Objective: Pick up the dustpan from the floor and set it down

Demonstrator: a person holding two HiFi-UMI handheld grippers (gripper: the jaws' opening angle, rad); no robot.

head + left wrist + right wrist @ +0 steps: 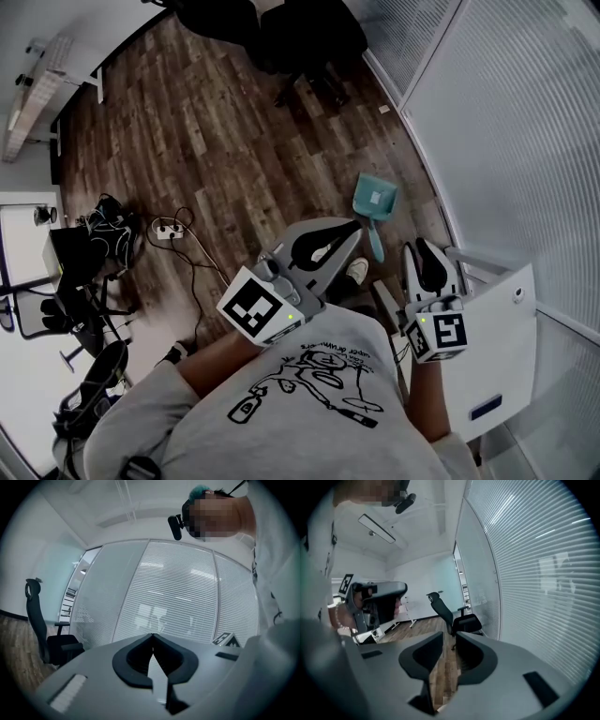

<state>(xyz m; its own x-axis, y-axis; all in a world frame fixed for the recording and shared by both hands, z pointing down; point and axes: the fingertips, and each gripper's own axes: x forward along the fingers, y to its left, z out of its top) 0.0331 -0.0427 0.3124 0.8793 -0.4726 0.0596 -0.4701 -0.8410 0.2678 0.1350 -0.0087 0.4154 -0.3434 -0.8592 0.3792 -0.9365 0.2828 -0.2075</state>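
Dustpan (375, 202) on floor (216, 141) at twelve o'clock — left gripper (349, 228) closed, empty; right gripper (419, 248) narrowly parted, empty.

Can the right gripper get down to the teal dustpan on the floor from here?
Probably yes. The dustpan lies in the open on the wood floor, nothing on its handle. The right gripper is empty, jaws apart, beside that handle in the head view; it only needs lowering.

Grey T-shirt (187, 431) with black drawing; grey left claw (352, 225) and right claw (420, 248), black-padded.
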